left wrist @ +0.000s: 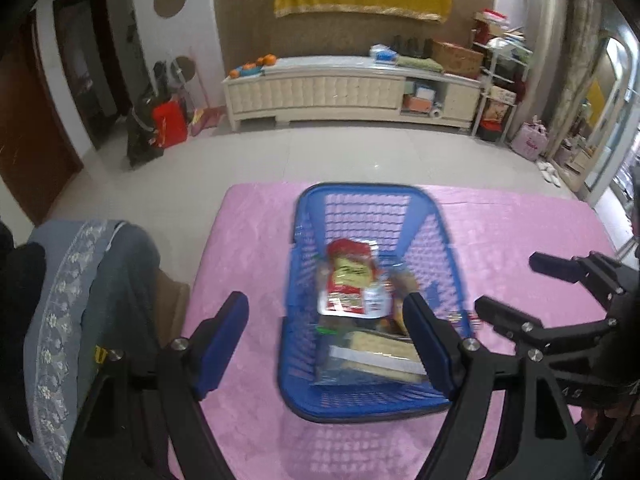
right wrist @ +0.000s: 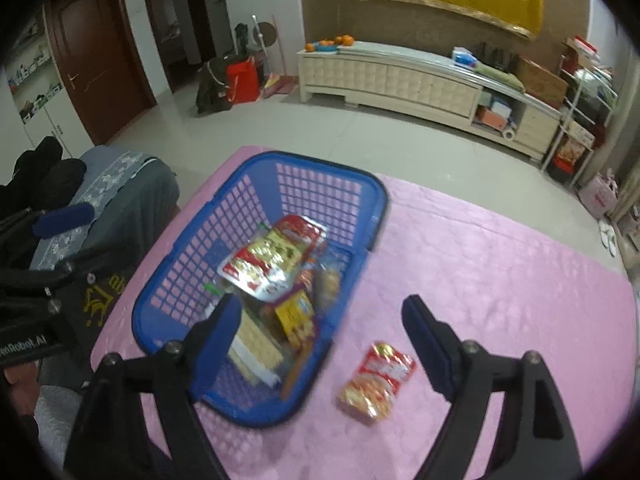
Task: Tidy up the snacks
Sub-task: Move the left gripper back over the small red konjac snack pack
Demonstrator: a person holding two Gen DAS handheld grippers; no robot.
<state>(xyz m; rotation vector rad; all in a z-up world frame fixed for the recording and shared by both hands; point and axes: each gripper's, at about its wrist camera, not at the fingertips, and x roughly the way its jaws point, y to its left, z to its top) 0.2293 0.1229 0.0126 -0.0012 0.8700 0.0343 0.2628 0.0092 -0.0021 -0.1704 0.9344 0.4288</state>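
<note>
A blue plastic basket (left wrist: 360, 190) (right wrist: 312, 160) stands on the pink tablecloth (left wrist: 520, 220) (right wrist: 500, 260). Inside lie a red and yellow snack packet (left wrist: 352, 276) (right wrist: 272, 260), a cracker pack (left wrist: 376, 350) (right wrist: 256, 344) and a yellow packet (right wrist: 296, 316). A small red packet (right wrist: 378, 378) lies loose on the cloth, just right of the basket. My left gripper (left wrist: 324, 304) hovers open above the basket's near half, holding nothing. My right gripper (right wrist: 320, 308) (left wrist: 508, 282) is open over the basket's right rim, with the loose packet below and between its fingers, untouched.
A chair draped in a blue-grey cover (left wrist: 80, 280) (right wrist: 120, 184) stands against the table's left edge. The cloth's far edge drops to a tiled floor (left wrist: 320, 152). A low cream cabinet (left wrist: 320, 88) lines the far wall.
</note>
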